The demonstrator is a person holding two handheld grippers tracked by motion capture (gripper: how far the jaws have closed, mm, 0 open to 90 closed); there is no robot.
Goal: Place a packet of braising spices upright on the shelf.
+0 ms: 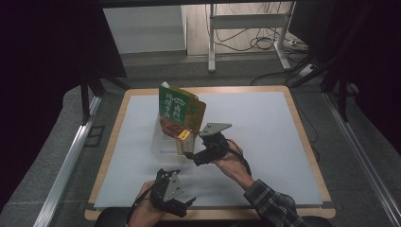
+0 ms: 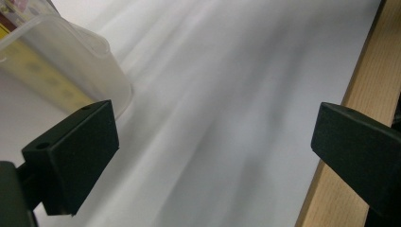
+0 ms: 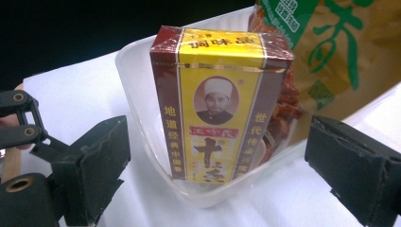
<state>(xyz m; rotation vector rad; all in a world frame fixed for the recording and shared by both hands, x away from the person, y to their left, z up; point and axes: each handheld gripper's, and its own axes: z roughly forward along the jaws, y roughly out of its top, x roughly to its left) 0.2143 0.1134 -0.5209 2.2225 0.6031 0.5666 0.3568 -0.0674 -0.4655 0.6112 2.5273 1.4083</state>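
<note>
Now, nearest the person, the left claw (image 1: 182, 204) hovers open at the worktop's (image 1: 265, 142) front edge, nothing between its jaws. Farther in, the right claw (image 1: 189, 153) stands open just short of the yellow box (image 3: 218, 101), which sits upright in the clear tub (image 3: 137, 80). Behind it leans a green-and-orange packet (image 1: 178, 108).

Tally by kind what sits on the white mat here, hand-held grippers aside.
Clear plastic tub: 1
Yellow and maroon seasoning box, upright in the tub: 1
Green and orange snack bag, leaning in the tub: 1
Total: 3
</note>
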